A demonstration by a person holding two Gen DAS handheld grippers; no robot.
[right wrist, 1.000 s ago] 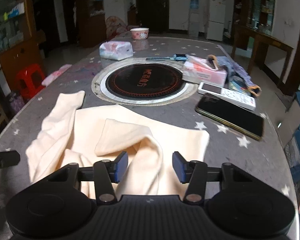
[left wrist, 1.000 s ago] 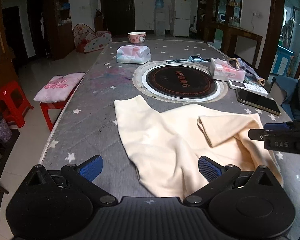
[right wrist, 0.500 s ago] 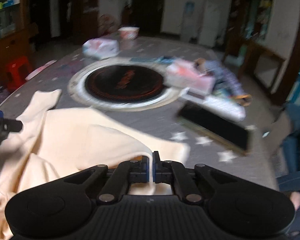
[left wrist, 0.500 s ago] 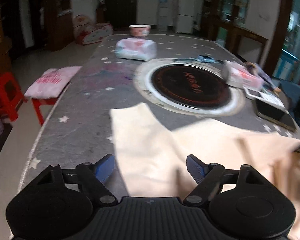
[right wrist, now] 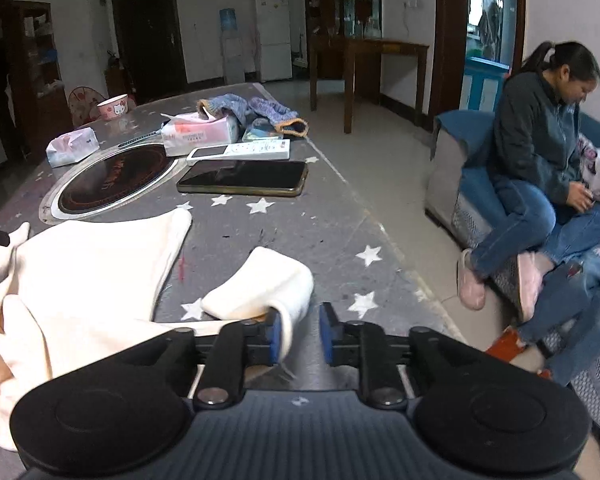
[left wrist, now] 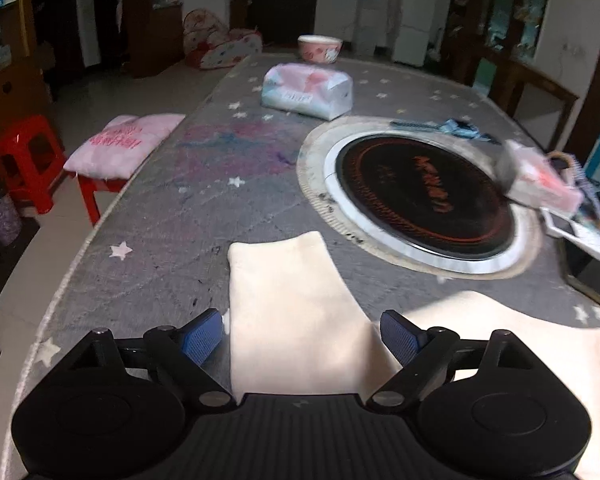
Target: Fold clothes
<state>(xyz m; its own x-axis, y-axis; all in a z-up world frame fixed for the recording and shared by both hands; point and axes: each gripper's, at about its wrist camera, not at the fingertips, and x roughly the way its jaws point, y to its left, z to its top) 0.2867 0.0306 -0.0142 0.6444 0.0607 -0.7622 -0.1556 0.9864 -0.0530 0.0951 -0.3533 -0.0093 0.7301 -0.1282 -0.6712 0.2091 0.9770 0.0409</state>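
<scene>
Left gripper [left wrist: 302, 336] spread wide over a sleeve of the cream garment [left wrist: 296, 312], flat just before the round hotplate [left wrist: 420, 196]. Right gripper [right wrist: 299, 334] parted, cuff draped against its left pad. Beyond the hotplate, tissue pack [left wrist: 307, 90], then Hello Kitty bowl [left wrist: 320, 49], contents unseen.

Left gripper [left wrist: 302, 336]: jaws spread wide, blue pads [left wrist: 201, 336] facing inward, held low, level, pointing forward.
Right gripper [right wrist: 299, 334]: jaws parted by a narrow gap, level, pointing forward.
</scene>
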